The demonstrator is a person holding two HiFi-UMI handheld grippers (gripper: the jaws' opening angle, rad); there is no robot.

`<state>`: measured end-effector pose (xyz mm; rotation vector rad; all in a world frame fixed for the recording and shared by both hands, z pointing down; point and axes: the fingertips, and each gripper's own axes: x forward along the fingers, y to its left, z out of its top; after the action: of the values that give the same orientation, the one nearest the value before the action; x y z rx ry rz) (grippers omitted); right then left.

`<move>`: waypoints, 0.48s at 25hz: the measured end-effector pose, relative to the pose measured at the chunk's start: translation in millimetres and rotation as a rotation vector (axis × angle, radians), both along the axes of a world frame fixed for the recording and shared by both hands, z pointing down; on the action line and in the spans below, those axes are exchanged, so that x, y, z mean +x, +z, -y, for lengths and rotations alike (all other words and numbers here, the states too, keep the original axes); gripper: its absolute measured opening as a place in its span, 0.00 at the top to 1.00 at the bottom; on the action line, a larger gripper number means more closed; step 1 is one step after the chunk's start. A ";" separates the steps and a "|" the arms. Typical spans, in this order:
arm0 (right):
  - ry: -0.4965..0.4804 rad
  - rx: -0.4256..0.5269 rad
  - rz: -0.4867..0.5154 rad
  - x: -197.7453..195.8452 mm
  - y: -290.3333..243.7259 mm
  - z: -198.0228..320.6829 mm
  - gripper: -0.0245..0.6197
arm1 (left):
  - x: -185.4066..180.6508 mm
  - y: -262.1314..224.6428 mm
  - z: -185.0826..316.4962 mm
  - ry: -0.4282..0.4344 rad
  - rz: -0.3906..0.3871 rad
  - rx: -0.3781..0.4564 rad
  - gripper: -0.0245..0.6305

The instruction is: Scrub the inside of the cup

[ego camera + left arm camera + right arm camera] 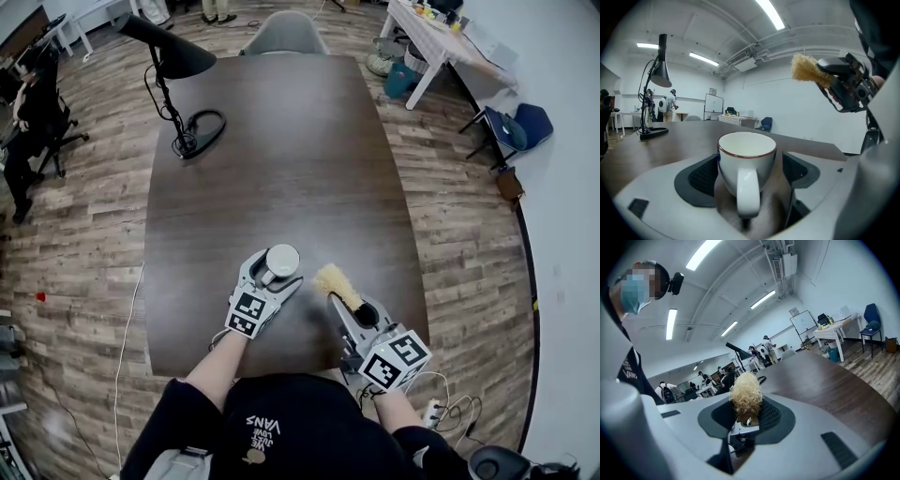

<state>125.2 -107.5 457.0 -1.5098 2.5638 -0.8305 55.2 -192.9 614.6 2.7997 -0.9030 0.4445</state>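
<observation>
A white cup [282,260] with a thin red rim sits upright between the jaws of my left gripper [276,274], which is shut on it over the near part of the table. In the left gripper view the cup [746,159] fills the middle, handle toward the camera, its inside empty. My right gripper [339,298] is shut on a tan, fuzzy scrubber [335,282], held just right of the cup and apart from it. The scrubber [746,397] stands up between the dark pads [772,414] in the right gripper view, and shows as a tuft [806,68] high at the right in the left gripper view.
The dark brown table [281,150] stretches away from me. A black desk lamp [173,66] stands at its far left. A grey chair [286,33] sits at the far end. A white table [441,42] and blue chair [520,127] stand to the right.
</observation>
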 end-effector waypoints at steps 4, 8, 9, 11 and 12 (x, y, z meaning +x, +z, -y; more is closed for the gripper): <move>-0.007 0.009 0.004 -3.9 -3.3 0.5 0.81 | -10.4 -23.1 -9.2 -0.005 -0.028 0.053 0.32; -0.014 0.029 0.011 -8.8 -9.5 2.1 0.81 | -20.8 -53.0 -20.6 0.013 -0.046 0.098 0.32; -0.017 0.034 0.013 -10.6 -10.5 2.7 0.81 | -21.8 -58.9 -23.9 0.023 -0.045 0.107 0.32; -0.023 0.040 0.016 -13.9 -11.7 3.4 0.81 | -23.0 -68.7 -29.6 0.033 -0.047 0.115 0.32; -0.025 0.042 0.017 -15.0 -12.1 3.4 0.81 | -23.5 -74.1 -32.0 0.030 -0.056 0.115 0.32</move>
<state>110.2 -110.9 444.9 -1.4563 2.5765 -0.7836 31.7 -160.8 540.5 2.9170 -0.9032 0.3266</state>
